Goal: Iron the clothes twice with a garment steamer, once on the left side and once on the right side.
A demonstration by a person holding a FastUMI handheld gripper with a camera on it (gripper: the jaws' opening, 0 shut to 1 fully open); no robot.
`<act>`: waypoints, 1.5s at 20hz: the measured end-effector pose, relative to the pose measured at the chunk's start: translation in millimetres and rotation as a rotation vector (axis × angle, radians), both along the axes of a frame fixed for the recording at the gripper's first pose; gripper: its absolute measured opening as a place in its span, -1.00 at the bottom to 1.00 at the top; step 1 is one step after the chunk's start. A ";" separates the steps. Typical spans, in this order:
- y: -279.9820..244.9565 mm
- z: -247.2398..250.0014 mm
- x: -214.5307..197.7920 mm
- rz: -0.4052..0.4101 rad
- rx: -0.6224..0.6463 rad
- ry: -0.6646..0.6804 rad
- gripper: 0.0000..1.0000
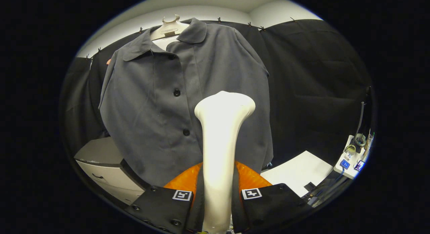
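1. A dark grey button-front shirt [151, 106] hangs on a pale hanger [169, 28] in front of the black cloth wall, well beyond the fingers. Its collar is spread open, and 2 dark buttons [176, 92] show down the placket.
2. The white garment steamer [221, 150] stands upright between the fingers. Its flared head reaches up in front of the lower right part of the shirt; whether the head touches the cloth cannot be told.
3. The gripper [217, 193] has its fingers drawn in narrow, 1 pressed against each side of the steamer's handle, holding it.
4. A light grey cabinet [104, 163] sits low, left of the shirt's hem.
5. A white surface [299, 171] lies low on the right, beyond the fingers.
6. Farther right, a small white shelf [351, 160] carries cables and small blue devices.
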State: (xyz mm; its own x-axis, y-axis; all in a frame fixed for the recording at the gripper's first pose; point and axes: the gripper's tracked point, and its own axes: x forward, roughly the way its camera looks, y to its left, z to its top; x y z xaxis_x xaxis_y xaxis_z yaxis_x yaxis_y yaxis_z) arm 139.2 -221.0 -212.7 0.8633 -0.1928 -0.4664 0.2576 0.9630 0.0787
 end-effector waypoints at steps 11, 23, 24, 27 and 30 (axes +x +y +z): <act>-2.6 -56.3 -34.7 -0.035 0.038 0.091 -0.19; -4.9 -113.9 -72.1 -0.079 0.073 0.189 -0.20; -4.3 -116.0 -73.8 -0.079 0.076 0.194 -0.20; -1.3 -109.5 -76.5 -0.078 0.069 0.183 -0.20; 7.3 -79.5 -71.6 -0.040 0.044 0.130 -0.20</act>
State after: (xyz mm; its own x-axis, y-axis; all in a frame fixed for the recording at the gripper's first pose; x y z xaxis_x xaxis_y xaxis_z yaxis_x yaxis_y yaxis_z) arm 67.5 -213.7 -292.2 0.7872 -0.2032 -0.5822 0.3068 0.9481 0.0839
